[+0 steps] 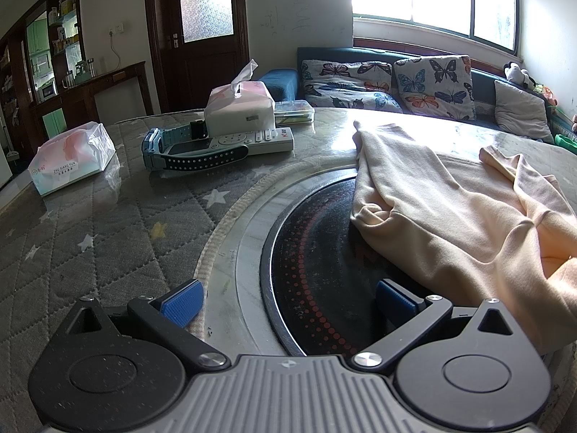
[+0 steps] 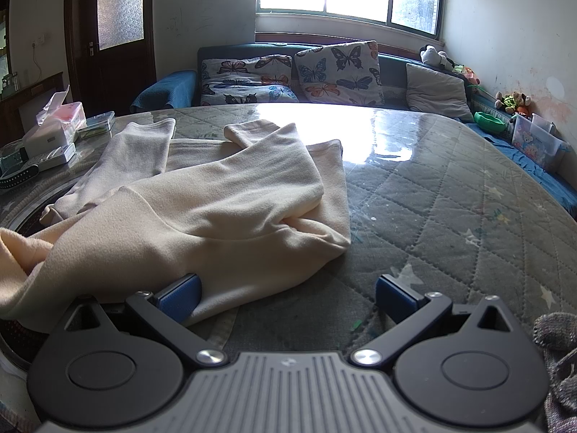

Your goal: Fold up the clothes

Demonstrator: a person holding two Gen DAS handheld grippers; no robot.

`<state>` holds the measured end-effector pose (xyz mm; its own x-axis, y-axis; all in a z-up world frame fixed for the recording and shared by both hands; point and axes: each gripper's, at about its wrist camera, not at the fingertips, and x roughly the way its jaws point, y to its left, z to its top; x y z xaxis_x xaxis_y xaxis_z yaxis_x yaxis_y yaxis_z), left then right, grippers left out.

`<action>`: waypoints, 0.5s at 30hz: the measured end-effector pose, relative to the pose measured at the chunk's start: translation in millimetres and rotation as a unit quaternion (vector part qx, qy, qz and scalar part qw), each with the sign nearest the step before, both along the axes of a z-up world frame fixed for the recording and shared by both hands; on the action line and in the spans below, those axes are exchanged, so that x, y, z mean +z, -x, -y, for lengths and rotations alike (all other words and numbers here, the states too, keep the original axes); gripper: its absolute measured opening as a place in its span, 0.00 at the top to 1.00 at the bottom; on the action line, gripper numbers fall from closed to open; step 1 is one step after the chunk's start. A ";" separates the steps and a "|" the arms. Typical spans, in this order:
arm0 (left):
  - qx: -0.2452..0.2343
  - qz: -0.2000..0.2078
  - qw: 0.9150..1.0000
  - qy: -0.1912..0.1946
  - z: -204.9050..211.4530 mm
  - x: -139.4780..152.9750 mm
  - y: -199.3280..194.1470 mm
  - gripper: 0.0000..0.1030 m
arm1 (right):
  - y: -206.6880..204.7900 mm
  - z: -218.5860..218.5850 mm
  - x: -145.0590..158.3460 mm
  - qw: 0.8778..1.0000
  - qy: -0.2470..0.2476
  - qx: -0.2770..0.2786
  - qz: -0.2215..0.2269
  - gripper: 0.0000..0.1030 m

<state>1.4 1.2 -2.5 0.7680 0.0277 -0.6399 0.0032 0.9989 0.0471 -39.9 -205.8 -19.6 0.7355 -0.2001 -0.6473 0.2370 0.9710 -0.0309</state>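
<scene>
Ahead of your jaws lies the round table (image 2: 450,195), quilted grey under a glossy cover, with a dark inset disc (image 1: 317,252) directly in front of your left gripper (image 1: 288,301), whose 2 blue pads stand wide apart on nothing. The cream garment (image 2: 223,198) sprawls rumpled, right of the left jaws and reaching against the left pad of your right gripper (image 2: 288,297), also spread apart. Beyond the left jaws sit 2 tissue packs (image 1: 239,108), a remote (image 1: 249,140) and a watch (image 1: 180,153).
</scene>
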 end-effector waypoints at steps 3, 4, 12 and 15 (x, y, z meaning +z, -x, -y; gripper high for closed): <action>0.000 0.000 1.000 0.000 0.4 0.6 0.2 0.00 | -0.1 0.0 -0.1 1.000 0.000 0.000 0.000 0.00; -0.001 0.000 1.000 0.000 0.4 0.6 0.2 0.00 | -0.1 0.0 -0.1 1.000 0.000 0.000 0.000 0.00; -0.001 0.000 1.000 0.000 1.2 1.2 1.5 0.00 | 0.2 0.2 0.2 1.000 0.000 0.000 0.000 0.00; -0.001 0.000 1.000 0.000 1.3 1.6 1.5 0.00 | 0.0 -0.2 0.4 1.000 0.001 0.000 0.000 0.00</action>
<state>-0.1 -0.1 -0.8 0.7680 0.0267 -0.6399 0.0046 0.9989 0.0472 -39.9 -205.6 -19.2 0.7355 -0.2015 -0.6469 0.2371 0.9709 -0.0329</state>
